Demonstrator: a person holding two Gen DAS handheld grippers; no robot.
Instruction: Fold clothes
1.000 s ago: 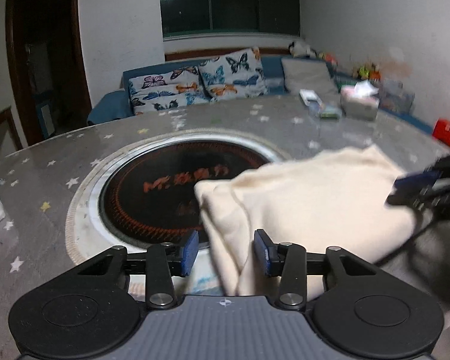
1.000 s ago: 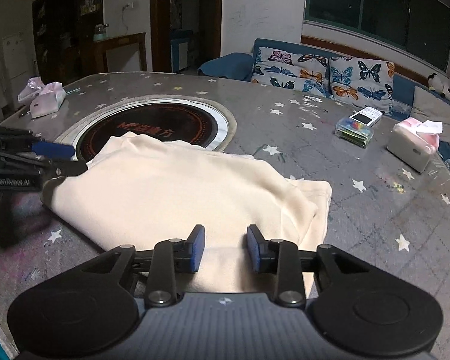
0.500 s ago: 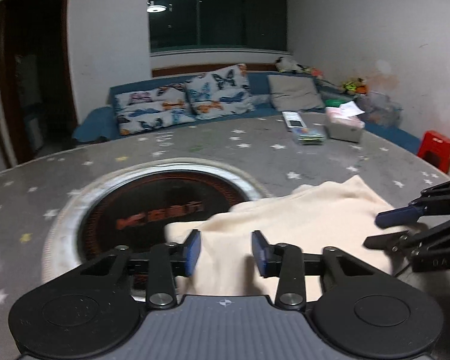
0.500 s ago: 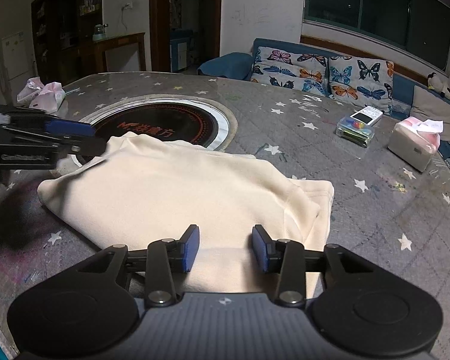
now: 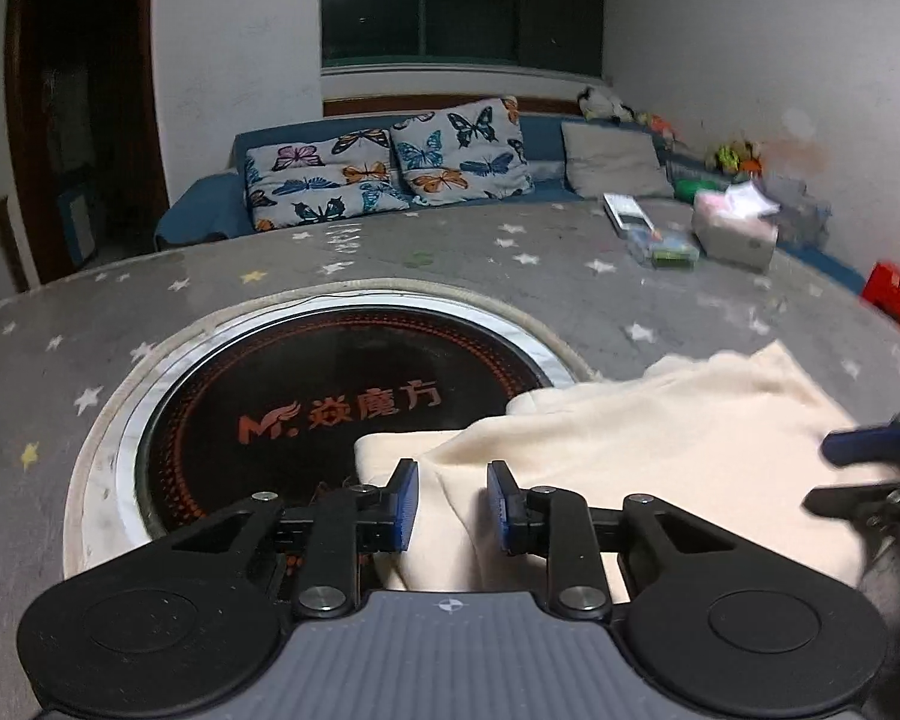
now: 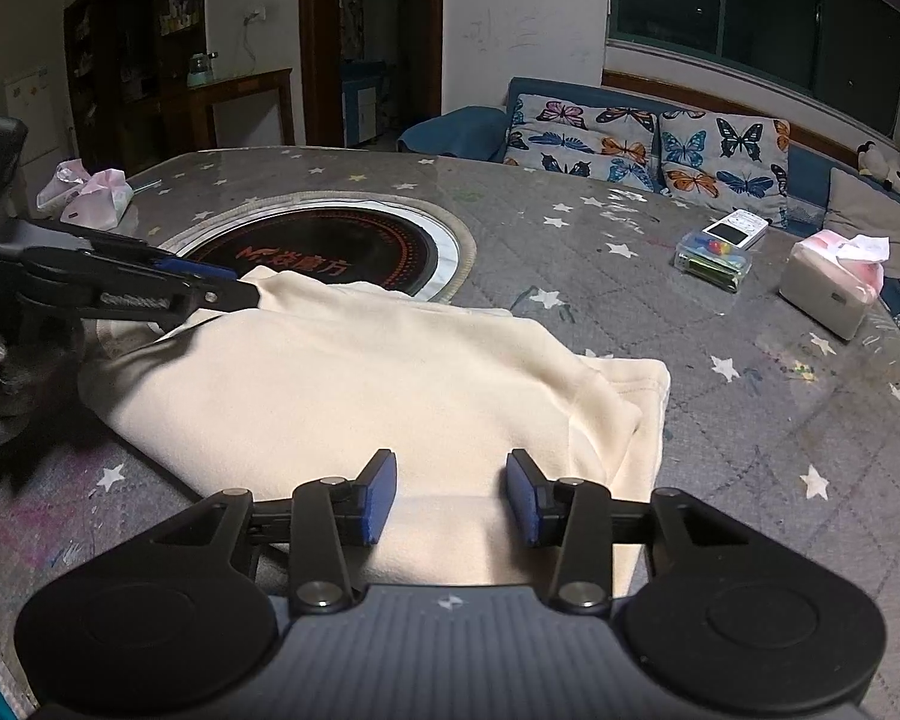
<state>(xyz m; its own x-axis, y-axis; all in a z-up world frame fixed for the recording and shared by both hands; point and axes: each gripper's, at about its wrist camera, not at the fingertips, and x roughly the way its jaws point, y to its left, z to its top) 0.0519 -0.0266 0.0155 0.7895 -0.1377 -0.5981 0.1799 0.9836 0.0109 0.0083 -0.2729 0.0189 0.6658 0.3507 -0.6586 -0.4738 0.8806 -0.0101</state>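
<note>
Both tongs stand apart now: my left gripper [image 5: 448,497] has let its corner of the cream garment [image 6: 354,384] drop, my right gripper [image 6: 451,497] has widened. It lies folded on the starred table [image 6: 720,450], overlapping the round cooktop [image 5: 306,408]; folding looks nearly done.

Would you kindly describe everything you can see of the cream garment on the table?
The cream garment is a soft, fleece-looking piece folded into a thick, layered bundle, with a stitched hem at its right corner. It lies flat on the star-patterned table, its far edge overlapping the round black cooktop. The left gripper reaches its far-left corner with fingers close together; whether it pinches cloth is unclear. The right gripper sits open over the near edge.
</note>
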